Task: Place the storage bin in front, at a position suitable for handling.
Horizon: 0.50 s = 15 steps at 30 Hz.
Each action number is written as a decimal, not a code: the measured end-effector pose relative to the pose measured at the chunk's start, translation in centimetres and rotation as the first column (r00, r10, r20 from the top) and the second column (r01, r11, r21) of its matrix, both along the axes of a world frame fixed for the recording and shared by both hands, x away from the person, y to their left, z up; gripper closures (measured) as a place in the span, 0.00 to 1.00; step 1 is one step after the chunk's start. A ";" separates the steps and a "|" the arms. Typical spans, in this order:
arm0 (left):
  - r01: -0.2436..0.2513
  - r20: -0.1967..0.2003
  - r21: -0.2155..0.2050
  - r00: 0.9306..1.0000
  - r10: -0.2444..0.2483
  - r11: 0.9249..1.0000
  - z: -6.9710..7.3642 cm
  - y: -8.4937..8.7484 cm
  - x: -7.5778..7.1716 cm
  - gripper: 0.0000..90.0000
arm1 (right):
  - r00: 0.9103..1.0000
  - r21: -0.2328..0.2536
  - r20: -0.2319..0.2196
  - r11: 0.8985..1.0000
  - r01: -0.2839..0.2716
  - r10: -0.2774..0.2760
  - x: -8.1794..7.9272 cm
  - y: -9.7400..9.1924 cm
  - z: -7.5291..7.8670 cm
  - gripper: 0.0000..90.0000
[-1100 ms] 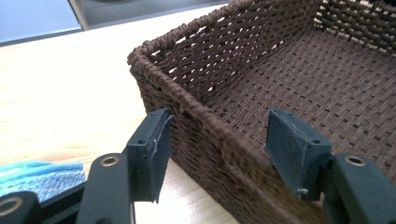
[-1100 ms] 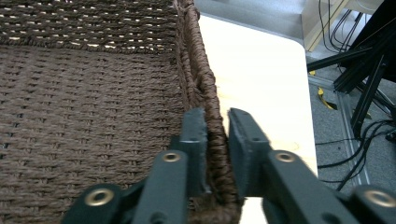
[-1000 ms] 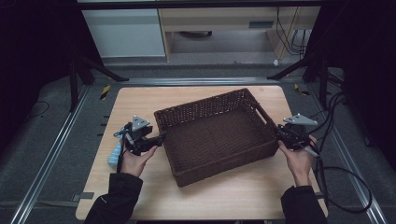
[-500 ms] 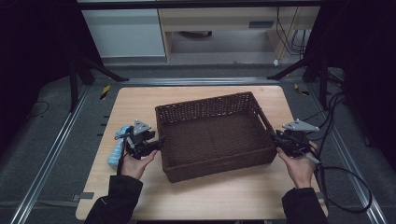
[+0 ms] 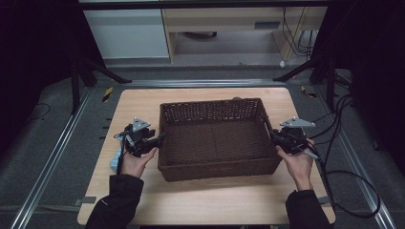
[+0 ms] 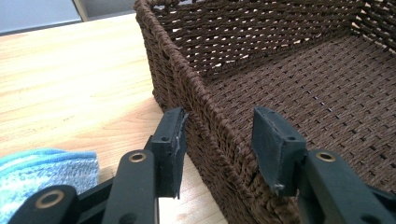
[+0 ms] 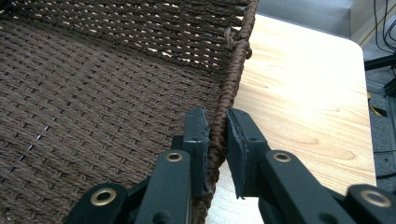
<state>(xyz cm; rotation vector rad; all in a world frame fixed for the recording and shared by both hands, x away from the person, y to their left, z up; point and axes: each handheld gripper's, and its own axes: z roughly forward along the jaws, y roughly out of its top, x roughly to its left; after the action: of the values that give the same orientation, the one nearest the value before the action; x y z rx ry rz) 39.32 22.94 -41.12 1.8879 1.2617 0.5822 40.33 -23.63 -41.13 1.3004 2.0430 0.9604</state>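
Observation:
An empty dark brown wicker basket (image 5: 212,104) stands square on the wooden table (image 5: 215,202). My left gripper (image 5: 160,138) straddles its left wall (image 6: 201,107), one pad outside and one inside; its jaws have just been closing and now press on that wall. My right gripper (image 5: 273,136) is shut on the basket's right rim (image 7: 231,79), having just closed a little further on it. In the right gripper view the two pads (image 7: 198,135) pinch the braided rim. Both hands rest on the table at the basket's sides.
A light blue cloth (image 5: 115,160) lies on the table by my left hand, and its corner (image 6: 42,168) sits beside my left jaw. Cables trail off the table's right edge. Metal rails run along both sides of the table.
The basket has turned from a skewed angle to lie square with the table edges. The left gripper's jaws have closed in on the left wall. Both hands stayed about where they were.

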 end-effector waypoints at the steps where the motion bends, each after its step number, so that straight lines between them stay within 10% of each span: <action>1: 0.003 0.002 -0.004 1.000 -0.003 1.000 0.0 0.1 -0.1 0.60 | 1.000 0.002 0.003 1.000 0.003 -0.003 -0.1 0.0 -0.1 0.87; 15: 0.034 -0.037 0.053 0.999 -0.032 0.998 -1.2 0.1 0.1 0.63 | 0.999 0.024 -0.001 0.999 -0.042 0.042 -1.7 0.7 0.6 0.82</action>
<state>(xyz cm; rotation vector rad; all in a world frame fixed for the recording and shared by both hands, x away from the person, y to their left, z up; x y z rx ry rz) 39.45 22.99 -42.29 1.9679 1.2474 0.5722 38.62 -22.88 -40.48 1.2751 2.0742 1.0052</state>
